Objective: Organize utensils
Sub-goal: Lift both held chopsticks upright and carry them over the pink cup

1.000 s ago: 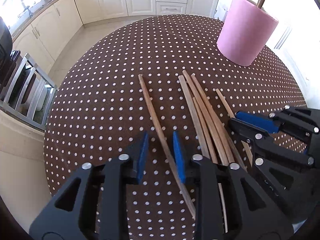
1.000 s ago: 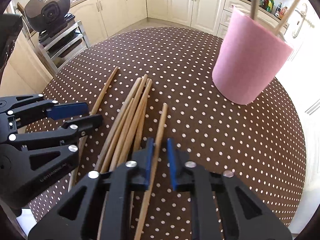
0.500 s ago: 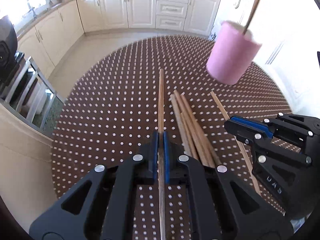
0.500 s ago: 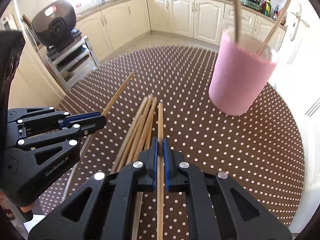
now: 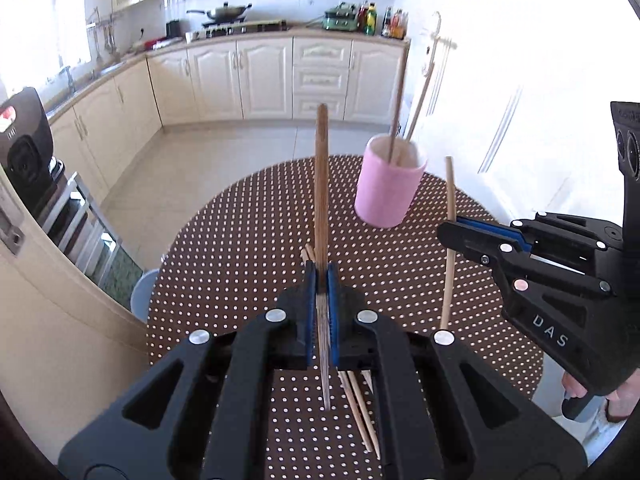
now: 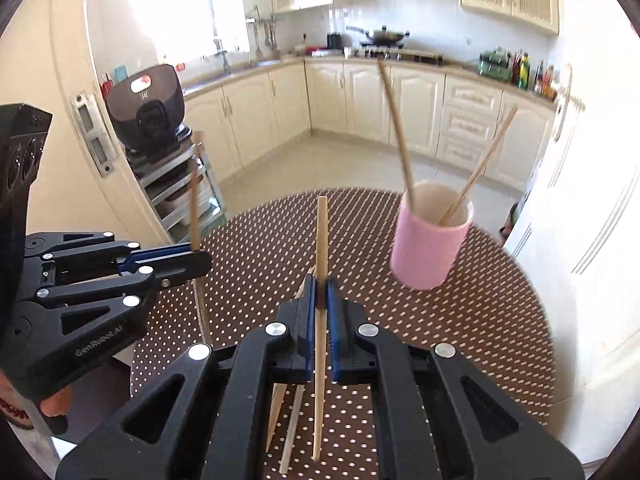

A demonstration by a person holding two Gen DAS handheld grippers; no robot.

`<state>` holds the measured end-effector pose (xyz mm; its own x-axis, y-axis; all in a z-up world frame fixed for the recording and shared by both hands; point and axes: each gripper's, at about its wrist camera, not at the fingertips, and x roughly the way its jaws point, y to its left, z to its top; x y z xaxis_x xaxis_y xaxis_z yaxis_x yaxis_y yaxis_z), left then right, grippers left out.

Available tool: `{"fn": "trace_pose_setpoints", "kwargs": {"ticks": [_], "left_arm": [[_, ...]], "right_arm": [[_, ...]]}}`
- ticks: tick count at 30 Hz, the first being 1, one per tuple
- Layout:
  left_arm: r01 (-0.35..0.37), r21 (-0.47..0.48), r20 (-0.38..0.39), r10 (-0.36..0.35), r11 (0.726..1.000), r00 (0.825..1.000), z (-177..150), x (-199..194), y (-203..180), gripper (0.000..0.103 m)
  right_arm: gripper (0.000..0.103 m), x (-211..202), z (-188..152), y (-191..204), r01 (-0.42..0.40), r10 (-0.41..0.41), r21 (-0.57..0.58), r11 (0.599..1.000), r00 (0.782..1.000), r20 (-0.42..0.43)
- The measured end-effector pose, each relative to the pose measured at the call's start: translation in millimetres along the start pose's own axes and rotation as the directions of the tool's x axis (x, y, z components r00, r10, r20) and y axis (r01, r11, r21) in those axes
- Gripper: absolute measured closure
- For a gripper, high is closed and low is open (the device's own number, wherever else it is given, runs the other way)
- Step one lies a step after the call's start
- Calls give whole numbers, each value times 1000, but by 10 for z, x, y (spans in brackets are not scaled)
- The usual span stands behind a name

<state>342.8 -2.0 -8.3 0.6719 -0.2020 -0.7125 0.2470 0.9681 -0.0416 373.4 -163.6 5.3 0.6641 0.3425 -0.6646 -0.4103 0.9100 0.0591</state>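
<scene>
My left gripper [image 5: 321, 276] is shut on a wooden chopstick [image 5: 321, 184] and holds it upright, well above the dotted table [image 5: 248, 248]. My right gripper [image 6: 320, 284] is shut on another chopstick [image 6: 321, 232], also lifted. Each gripper shows in the other's view: the right one [image 5: 452, 232] with its stick [image 5: 449, 248], the left one [image 6: 198, 258] with its stick [image 6: 195, 200]. A pink cup [image 5: 386, 188], also in the right wrist view [image 6: 430, 240], stands at the table's far right with two chopsticks [image 6: 396, 120] in it. Several chopsticks [image 5: 356, 404] lie on the table below the grippers.
A metal rack with a black appliance [image 6: 154, 120] stands left of the table. White cabinets [image 5: 256, 76] line the far wall. A white door [image 6: 592, 220] is close on the right, past the table's edge.
Both grippers closed on a chopstick each, then lifted them off the table and tilted up. The view now reaches the kitchen counter.
</scene>
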Motion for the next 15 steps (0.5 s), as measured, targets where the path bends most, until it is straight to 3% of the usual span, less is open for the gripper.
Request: {"fn": "trace_pose_setpoints", "kwargs": {"ticks": [15], "left_arm": [[36,43,138,-42,998,990,231,-298,-348,98]], "right_arm": [[99,-511,138,-228,59,-58,1,998,984,170]]}}
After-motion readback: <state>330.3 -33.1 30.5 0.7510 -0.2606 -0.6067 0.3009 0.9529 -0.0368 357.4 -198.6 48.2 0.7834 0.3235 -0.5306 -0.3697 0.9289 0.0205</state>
